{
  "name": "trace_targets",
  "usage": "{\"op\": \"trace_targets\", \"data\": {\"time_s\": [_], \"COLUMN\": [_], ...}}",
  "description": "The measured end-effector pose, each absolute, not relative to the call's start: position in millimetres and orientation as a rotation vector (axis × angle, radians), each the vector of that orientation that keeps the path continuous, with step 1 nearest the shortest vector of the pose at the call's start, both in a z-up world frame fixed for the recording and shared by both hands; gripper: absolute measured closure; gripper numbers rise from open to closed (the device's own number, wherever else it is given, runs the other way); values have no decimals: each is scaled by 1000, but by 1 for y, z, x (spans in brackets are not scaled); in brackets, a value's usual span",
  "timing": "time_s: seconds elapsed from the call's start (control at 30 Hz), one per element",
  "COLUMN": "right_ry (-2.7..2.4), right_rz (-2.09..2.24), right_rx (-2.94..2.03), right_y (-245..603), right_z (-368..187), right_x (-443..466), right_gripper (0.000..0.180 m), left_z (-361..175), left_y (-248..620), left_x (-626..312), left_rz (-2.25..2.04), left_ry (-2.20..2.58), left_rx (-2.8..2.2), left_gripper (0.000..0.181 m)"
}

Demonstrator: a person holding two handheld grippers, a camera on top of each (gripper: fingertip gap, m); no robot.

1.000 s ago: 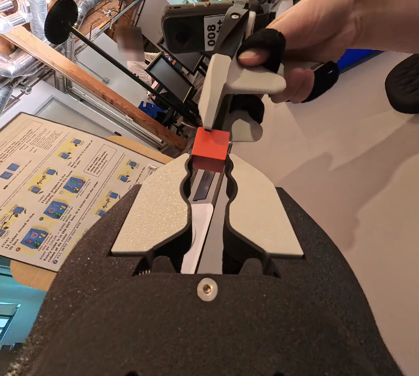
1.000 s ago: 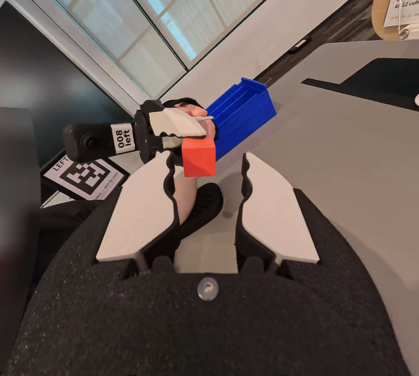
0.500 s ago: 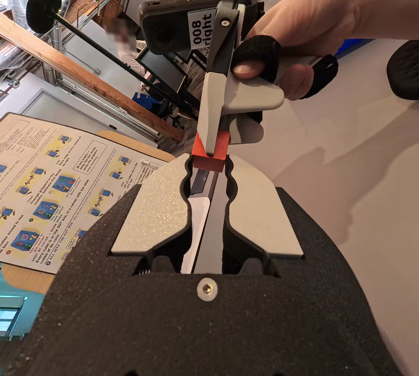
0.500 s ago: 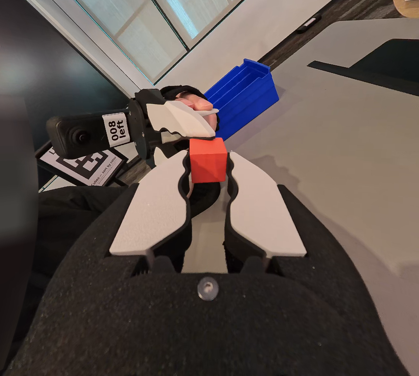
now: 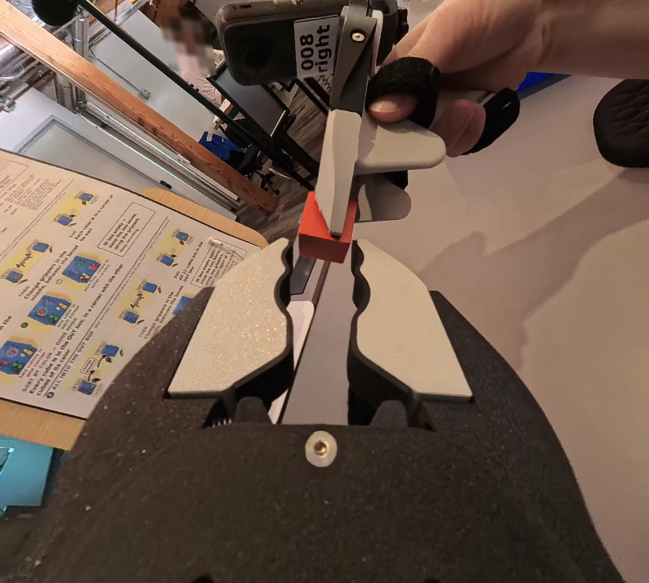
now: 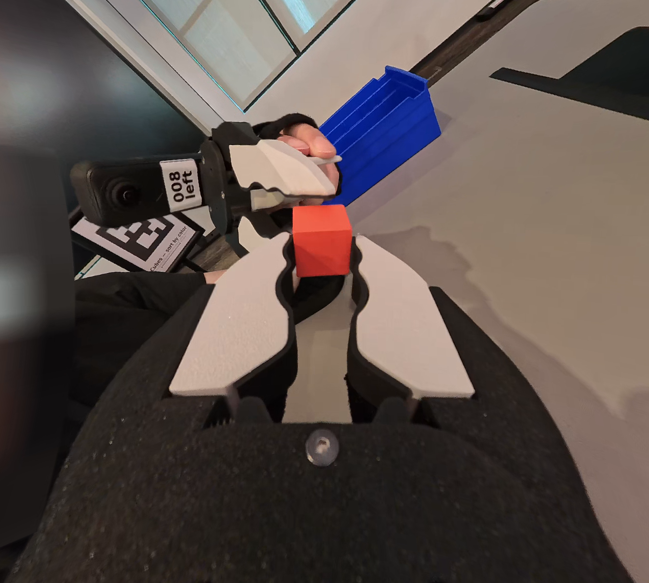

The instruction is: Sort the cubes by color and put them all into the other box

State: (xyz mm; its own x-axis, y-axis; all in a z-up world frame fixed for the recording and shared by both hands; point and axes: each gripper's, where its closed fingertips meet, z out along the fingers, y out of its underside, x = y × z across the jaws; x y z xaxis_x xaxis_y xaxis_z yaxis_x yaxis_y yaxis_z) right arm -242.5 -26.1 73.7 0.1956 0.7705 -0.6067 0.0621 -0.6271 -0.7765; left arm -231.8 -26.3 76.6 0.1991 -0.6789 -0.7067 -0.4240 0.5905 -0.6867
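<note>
The right hand-held gripper (image 6: pixel 322 252) grasps a red cube (image 6: pixel 321 240) in mid-air above the grey worktop (image 6: pixel 526 215), near the blue box (image 6: pixel 382 130), while the left hand-held gripper (image 5: pixel 321 250), released, sits just beside it and could knock it loose.

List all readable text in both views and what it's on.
I don't transcribe writing, so these are the things that carry it.
white sticker, camera ahead, left wrist view: legible.
second white sticker, camera ahead, right wrist view: legible.
illustrated sheet on the wooden board: headings legible, fine print too small.
marker card: caption partly cut off.
red cube, blue box: none.
</note>
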Motion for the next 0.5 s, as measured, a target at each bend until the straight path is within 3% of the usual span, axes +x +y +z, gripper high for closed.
{"op": "trace_targets", "data": {"time_s": [0.13,0.23,0.37,0.5], "right_ry": [-774,-763,-547,-40], "right_rz": [1450,1282,661,172], "right_rx": [-1853,-1843,-1976,-2287], "right_y": [-25,-26,-34,-85], "right_z": [82,103,105,38], "right_x": [-225,-176,-28,146], "right_gripper": [151,151,151,151], "left_z": [77,79,88,94], "left_y": [-23,-18,-11,-2], "left_x": [-236,-243,-258,-270], "left_rz": [-242,-233,-245,-224], "left_ry": [1414,1399,1344,1300], "left_rx": [-1044,-1066,-1084,-1102], "left_gripper": [131,130,138,143]}}
